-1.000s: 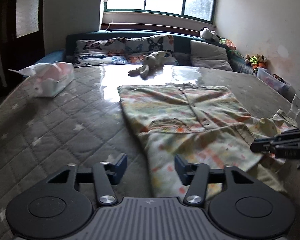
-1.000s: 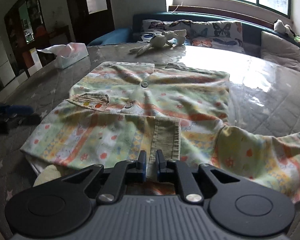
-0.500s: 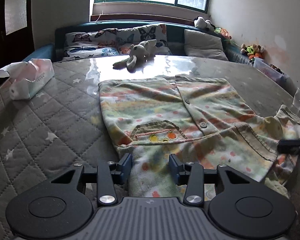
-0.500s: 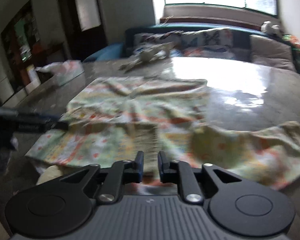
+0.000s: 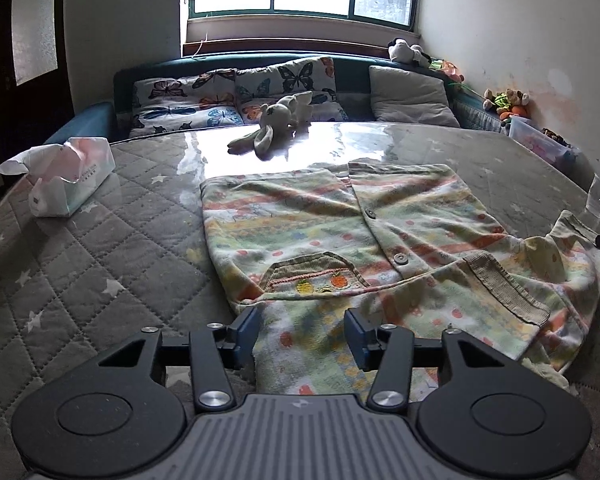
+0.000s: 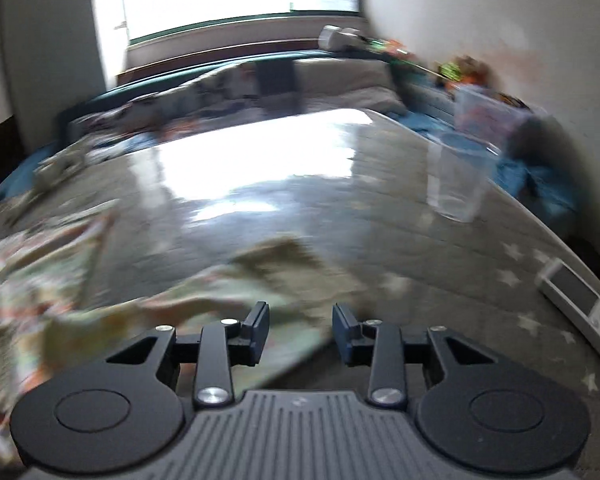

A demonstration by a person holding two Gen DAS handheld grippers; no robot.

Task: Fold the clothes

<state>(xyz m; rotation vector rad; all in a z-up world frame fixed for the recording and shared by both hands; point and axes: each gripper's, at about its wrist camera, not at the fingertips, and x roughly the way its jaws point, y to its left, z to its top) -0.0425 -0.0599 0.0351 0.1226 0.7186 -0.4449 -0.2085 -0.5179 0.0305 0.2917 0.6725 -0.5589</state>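
Pastel-striped shirt (image 5: 340,240) lies spread on the quilted bed (image 5: 100,280), its near sleeve between the left gripper (image 5: 300,334) fingers, opening and untouching, while the right gripper (image 6: 300,330) opens empty over its blurred edge.

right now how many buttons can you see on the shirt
2. One button sits up the placket toward the window, the other button lower, beside the corduroy pocket. Folded cloth may hide more.
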